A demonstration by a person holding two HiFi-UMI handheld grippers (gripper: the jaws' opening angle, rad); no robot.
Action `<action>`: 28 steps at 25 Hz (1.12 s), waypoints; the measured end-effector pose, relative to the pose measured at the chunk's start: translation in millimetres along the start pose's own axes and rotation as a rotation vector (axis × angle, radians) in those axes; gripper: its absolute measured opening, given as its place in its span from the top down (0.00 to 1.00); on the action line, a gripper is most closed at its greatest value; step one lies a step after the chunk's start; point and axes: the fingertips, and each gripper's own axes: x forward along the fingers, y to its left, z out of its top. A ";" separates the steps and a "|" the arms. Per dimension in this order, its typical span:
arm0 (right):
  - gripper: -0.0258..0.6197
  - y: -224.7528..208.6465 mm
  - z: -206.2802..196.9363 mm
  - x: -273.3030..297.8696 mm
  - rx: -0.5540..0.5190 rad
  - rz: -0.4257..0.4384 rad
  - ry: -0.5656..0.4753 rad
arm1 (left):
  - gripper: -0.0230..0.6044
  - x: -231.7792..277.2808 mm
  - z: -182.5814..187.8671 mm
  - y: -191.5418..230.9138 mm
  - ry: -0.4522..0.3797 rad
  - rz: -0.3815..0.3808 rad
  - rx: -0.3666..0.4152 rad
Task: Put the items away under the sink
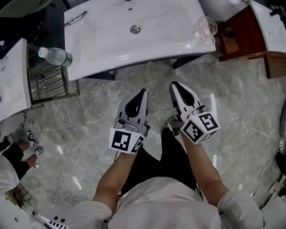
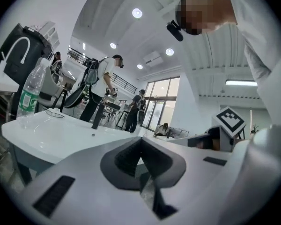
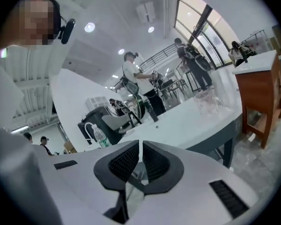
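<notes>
Plastic bottle point(image 1: 57, 56) and glass cup point(image 1: 206, 26) are lying at the sink point(image 1: 109, 42), so the clenched, empty left gripper point(image 1: 141, 93) and right gripper point(image 1: 176, 86) should be opening wide before approaching.

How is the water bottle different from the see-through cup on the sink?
The water bottle stands at the left edge of the sink top; the cup stands at its right corner. The water bottle has a green label and a cap; the cup is plain, with an open top. The water bottle looks slimmer, the cup wider. Both are see-through and upright.
</notes>
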 end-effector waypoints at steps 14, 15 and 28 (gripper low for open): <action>0.88 74.6 130.5 -86.2 -0.348 0.122 -0.188 | 0.96 -19.1 132.6 -68.4 -0.121 -0.121 0.075; 0.88 79.2 134.5 -90.9 -0.366 0.133 -0.191 | 0.96 -21.5 139.7 -71.3 -0.134 -0.120 0.085; 0.89 103.6 168.4 -123.8 -0.410 0.123 -0.298 | 0.96 -31.8 182.1 -83.3 -0.208 -0.105 0.171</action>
